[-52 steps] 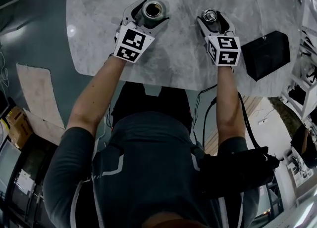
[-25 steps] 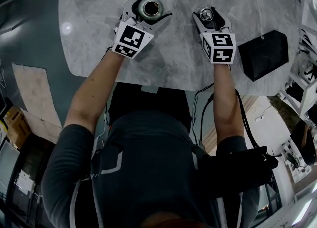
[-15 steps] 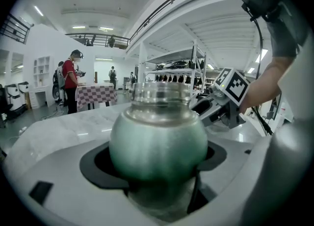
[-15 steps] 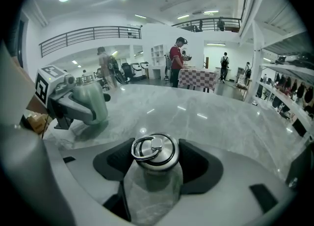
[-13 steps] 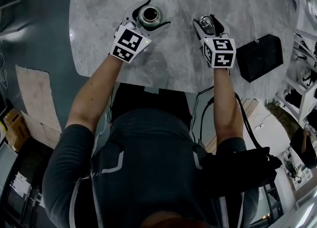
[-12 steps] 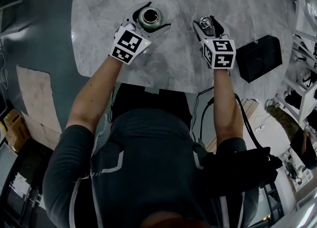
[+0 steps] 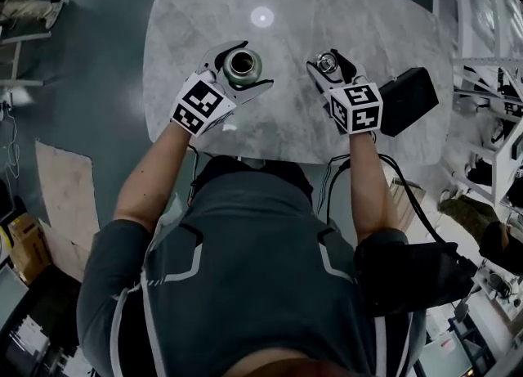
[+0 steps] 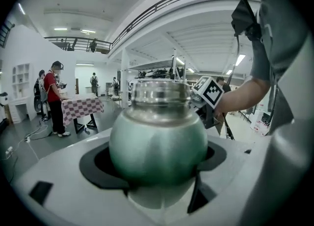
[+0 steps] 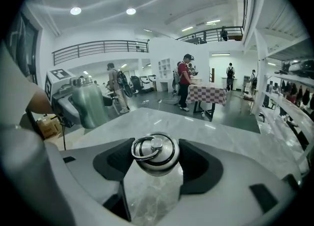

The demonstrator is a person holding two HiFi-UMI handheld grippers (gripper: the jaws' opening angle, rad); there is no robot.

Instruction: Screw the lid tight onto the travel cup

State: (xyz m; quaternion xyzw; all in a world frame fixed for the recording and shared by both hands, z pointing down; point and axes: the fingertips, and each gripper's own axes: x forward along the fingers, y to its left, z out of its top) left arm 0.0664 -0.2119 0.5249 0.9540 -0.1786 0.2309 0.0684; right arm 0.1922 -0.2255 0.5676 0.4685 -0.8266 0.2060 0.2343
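My left gripper [image 7: 248,65] clamps the travel cup [image 8: 158,141], my right gripper [image 7: 328,64] pinches the lid [image 9: 153,154], both seemingly lifted over the marble table [image 7: 368,7], bare slab between them, black box [image 7: 406,101] close on the right.

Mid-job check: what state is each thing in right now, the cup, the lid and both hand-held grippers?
travel cup: upright, mouth open, no lid on it.
lid: off the cup, ring side up, held well apart from the cup.
left hand-held gripper: shut on the travel cup's body.
right hand-held gripper: shut on the lid.
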